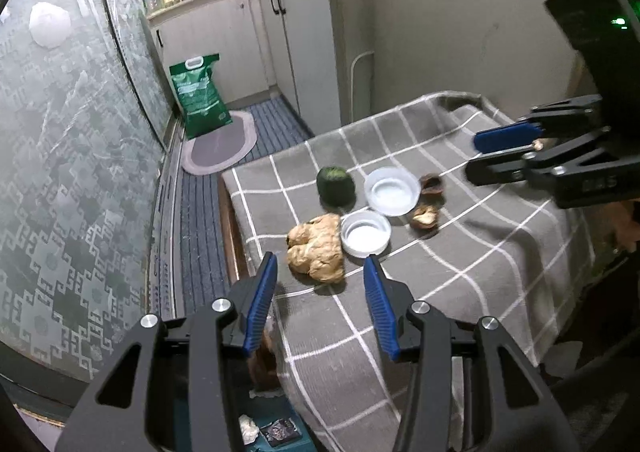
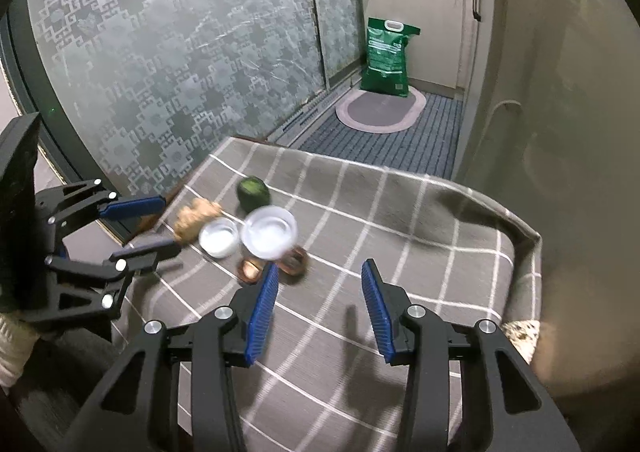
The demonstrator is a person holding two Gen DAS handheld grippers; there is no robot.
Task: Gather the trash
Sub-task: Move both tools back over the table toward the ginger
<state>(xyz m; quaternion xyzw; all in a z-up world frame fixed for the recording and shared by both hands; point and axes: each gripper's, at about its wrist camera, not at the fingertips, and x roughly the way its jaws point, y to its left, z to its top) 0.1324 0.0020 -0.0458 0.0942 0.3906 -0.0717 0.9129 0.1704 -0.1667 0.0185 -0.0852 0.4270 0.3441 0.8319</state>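
Note:
On a grey checked cloth [image 1: 460,252] lie a tan ginger root [image 1: 318,248], a green round peel [image 1: 335,181], two white plastic lids [image 1: 366,232] [image 1: 392,191] and two brown nut shells [image 1: 426,216] [image 1: 432,183]. My left gripper [image 1: 320,272] is open, just short of the ginger. My right gripper [image 2: 318,272] is open and empty, its left fingertip near the shells [image 2: 294,262]; it shows in the left wrist view [image 1: 476,159]. The ginger [image 2: 196,219], peel [image 2: 254,189] and lids [image 2: 218,238] [image 2: 270,232] also show in the right wrist view, where the left gripper [image 2: 168,223] is at left.
A patterned frosted glass door [image 1: 80,171] runs along the left. A green bag [image 1: 200,95] stands on an oval mat [image 1: 220,147] before white cabinets [image 1: 296,43]. Below the table edge a bin [image 1: 272,428] holds scraps. A pale wall [image 2: 580,131] is at right.

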